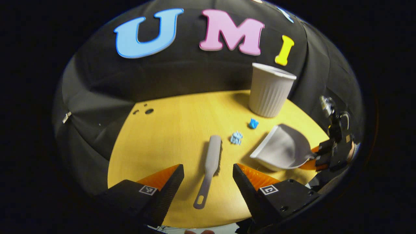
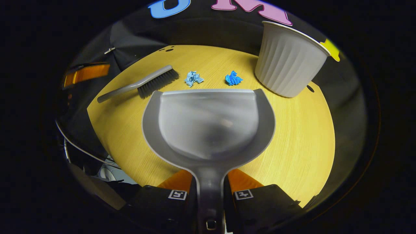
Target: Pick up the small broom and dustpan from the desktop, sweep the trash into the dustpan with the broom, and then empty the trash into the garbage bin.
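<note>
left gripper view has the left tool (image 1: 208, 175) hovering spread wide over the desk (image 1: 162, 136), with the broom (image 1: 209, 165) lying flat between its fingers but not touched, handle pointing at the near edge. right gripper view shows the right tool (image 2: 209, 195) pinching the dustpan (image 2: 208, 123) by its handle, pan mouth facing two blue paper scraps (image 2: 194, 78) mid-desk. the white ribbed garbage bin (image 2: 289, 61) stands upright near the far right edge, just beyond the scraps.

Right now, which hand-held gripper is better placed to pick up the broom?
Left. The left hand-held gripper is open with the broom lying between its fingers; the right hand-held gripper is shut on the dustpan handle.
</note>
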Motion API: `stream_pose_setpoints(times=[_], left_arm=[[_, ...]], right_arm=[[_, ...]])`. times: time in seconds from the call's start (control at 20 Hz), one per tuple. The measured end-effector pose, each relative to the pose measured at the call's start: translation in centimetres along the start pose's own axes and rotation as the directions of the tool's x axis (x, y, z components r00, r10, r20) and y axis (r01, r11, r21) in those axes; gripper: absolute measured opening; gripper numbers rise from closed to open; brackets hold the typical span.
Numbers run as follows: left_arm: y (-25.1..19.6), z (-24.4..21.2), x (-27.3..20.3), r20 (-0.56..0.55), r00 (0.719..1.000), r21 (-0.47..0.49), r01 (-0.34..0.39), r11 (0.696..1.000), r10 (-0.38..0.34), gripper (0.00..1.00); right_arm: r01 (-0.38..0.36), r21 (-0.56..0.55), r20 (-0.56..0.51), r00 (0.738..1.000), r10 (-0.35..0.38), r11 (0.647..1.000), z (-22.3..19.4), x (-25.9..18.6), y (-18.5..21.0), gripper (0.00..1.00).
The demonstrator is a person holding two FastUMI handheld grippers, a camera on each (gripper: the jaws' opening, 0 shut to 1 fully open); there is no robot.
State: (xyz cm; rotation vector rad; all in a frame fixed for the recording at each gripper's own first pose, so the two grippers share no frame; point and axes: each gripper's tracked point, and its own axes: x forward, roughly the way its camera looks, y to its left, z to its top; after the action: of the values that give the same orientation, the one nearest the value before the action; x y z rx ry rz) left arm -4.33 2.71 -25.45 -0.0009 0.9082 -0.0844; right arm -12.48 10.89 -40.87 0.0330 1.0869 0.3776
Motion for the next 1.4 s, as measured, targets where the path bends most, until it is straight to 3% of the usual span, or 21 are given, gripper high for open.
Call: stream_pose_setpoints(times=[0.45,0.85,0.95,1.1,1.3,1.4], left_arm=[[-0.3,-6.1,6.2,-0.290,0.956,0.066,0.057,0.996,-0.036,0.95],[-0.3,-8.6,8.5,-0.399,0.917,0.096,0.071,0.993,-0.027,0.86],[-0.3,-8.8,8.9,-0.407,0.913,0.090,0.065,0.994,-0.023,0.80],[-0.4,-9.4,9.4,-0.424,0.905,0.067,0.061,0.996,-0.027,0.58],[-0.2,-9.1,9.8,-0.423,0.906,0.079,0.068,0.995,-0.028,0.37],[0.1,-8.7,9.9,-0.436,0.900,0.090,0.067,0.994,-0.021,0.32]], right_arm=[[-0.009,0.068,0.020,1.000,0.008,0.998,0.1,-1.1,-1.3,0.38],[0.001,0.060,0.032,0.999,-0.003,0.998,0.0,-2.2,-2.3,0.38],[0.006,0.065,0.034,0.999,-0.008,0.998,0.0,-2.4,-2.6,0.38],[-0.001,0.059,0.023,1.000,0.000,0.998,-0.2,-2.6,-2.8,0.38],[-0.010,0.024,0.003,1.000,0.010,1.000,-0.4,-2.5,-3.0,0.38],[-0.013,0.008,-0.013,1.000,0.013,1.000,-0.4,-2.2,-3.1,0.38]])
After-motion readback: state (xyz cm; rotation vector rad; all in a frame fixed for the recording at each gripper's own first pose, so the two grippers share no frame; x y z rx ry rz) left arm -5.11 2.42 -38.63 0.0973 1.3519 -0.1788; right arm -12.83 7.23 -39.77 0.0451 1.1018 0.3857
